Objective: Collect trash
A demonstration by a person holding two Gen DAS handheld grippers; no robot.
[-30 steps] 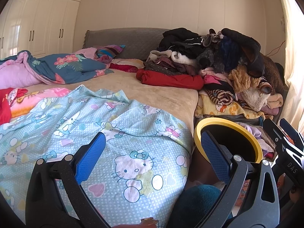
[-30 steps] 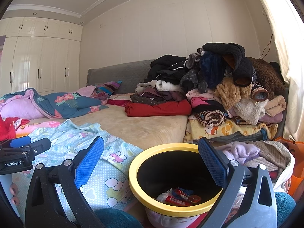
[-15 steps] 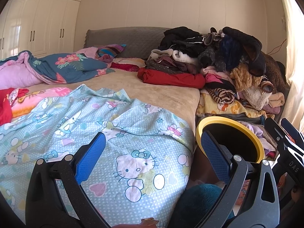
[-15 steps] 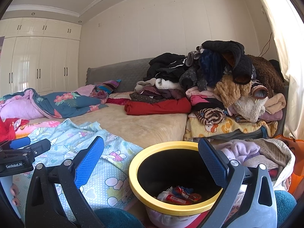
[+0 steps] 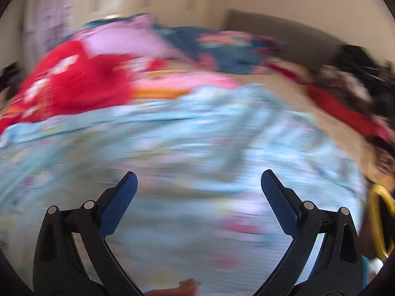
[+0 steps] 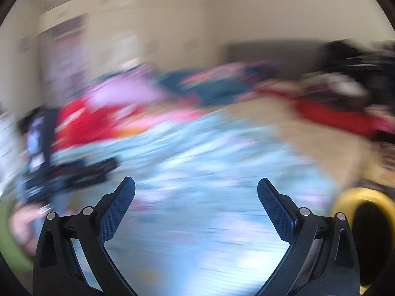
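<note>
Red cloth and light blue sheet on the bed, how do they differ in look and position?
The red cloth is a solid bright red with pale marks; the light blue sheet is pale with small soft-coloured prints. The red cloth lies far left and further from the cameras, while the sheet spreads across the middle, right ahead of both open hand-held grippers. The red cloth covers a smaller patch than the sheet. Both are rumpled on the bed and blurred by motion.

A blanket (image 5: 187, 143) is lying across the near part of the bed (image 5: 279, 93), with heaped bedding (image 5: 81, 81) sitting behind it to the left, piled clothes (image 5: 355, 74) to the right, and a waste bin (image 6: 365, 219) standing off the bed's right side.
</note>
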